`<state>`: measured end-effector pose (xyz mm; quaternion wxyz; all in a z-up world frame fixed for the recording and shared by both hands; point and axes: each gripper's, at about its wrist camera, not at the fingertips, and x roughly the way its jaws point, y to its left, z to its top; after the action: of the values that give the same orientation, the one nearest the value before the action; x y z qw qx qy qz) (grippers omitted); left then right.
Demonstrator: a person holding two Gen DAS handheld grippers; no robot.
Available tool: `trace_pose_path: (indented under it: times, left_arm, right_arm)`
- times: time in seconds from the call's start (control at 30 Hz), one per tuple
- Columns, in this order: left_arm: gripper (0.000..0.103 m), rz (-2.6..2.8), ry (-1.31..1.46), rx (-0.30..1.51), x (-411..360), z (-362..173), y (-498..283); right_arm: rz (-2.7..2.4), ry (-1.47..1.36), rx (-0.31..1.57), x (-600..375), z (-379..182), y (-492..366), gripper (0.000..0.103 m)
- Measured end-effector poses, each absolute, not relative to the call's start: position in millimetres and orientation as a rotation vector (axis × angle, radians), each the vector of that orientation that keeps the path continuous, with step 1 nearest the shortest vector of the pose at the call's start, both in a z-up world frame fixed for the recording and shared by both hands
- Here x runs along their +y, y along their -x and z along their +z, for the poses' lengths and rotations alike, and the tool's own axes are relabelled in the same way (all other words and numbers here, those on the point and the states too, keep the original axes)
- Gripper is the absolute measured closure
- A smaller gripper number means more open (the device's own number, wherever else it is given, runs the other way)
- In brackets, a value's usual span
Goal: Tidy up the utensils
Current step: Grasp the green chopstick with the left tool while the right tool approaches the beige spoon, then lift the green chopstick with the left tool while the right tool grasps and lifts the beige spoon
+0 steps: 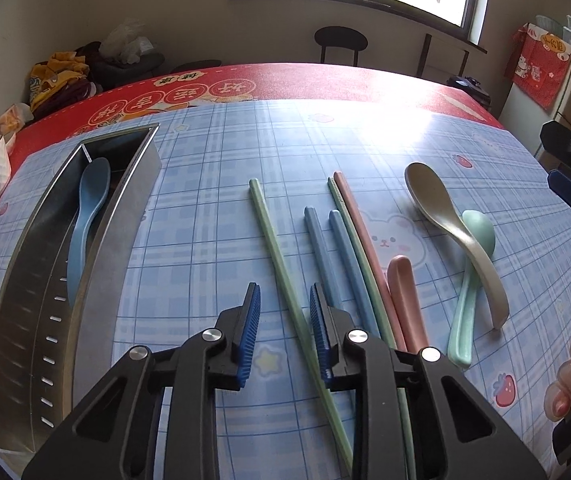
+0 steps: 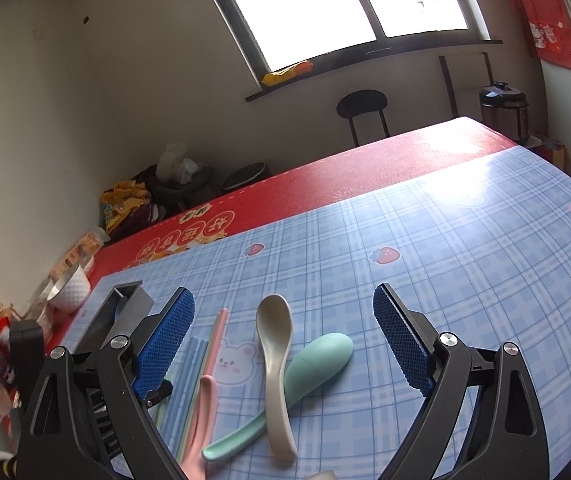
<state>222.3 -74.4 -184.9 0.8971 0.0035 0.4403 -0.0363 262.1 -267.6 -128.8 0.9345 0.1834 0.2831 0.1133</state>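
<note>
The counter wears a pale blue plaid cloth printed with pink strawberries, yellow stars and a white bunny; beyond it runs a red cloth with white-ringed characters. At the left of the frame a grey brushed-steel rectangular holder contains a light blue plastic spoon. Mid-frame lie a mint green chopstick, two blue chopsticks and a pink chopstick. To the right sit a beige spoon, a teal spoon and a pink spoon handle. Both black-framed tools carry ribbed royal blue pads.

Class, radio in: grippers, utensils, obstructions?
Left gripper straddling the green chopstick, grip unconfirmed. Right gripper open above crossed spoons. Blue spoon already in tray. Nothing blocking.
</note>
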Motion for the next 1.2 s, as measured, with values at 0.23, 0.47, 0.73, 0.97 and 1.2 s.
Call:
trace_pose_path:
  times: [0.23, 0.47, 0.73, 0.97, 1.2]
  left_arm:
    - [0.097, -0.086, -0.007, 0.897, -66, -185, -211]
    - [0.097, -0.097, -0.019, 0.892, -69, -186, -206]
    - [0.097, -0.106, -0.022, 0.884, -69, -187, -208]
    - [0.097, -0.097, -0.006, 0.831, -67, -180, -198]
    - [0.097, -0.101, 0.053, 0.8, -59, -174, -195]
  right_arm:
    - [0.23, -0.377, 0.593, -267, -132, -264, 0.015]
    - [0.237, -0.381, 0.622, -262, -137, -268, 0.015]
    - [0.229, -0.388, 0.637, -262, -142, -269, 0.015]
    - [0.249, -0.407, 0.702, -259, -153, -277, 0.015]
    - [0.35, -0.308, 0.754, -234, -159, -276, 0.051]
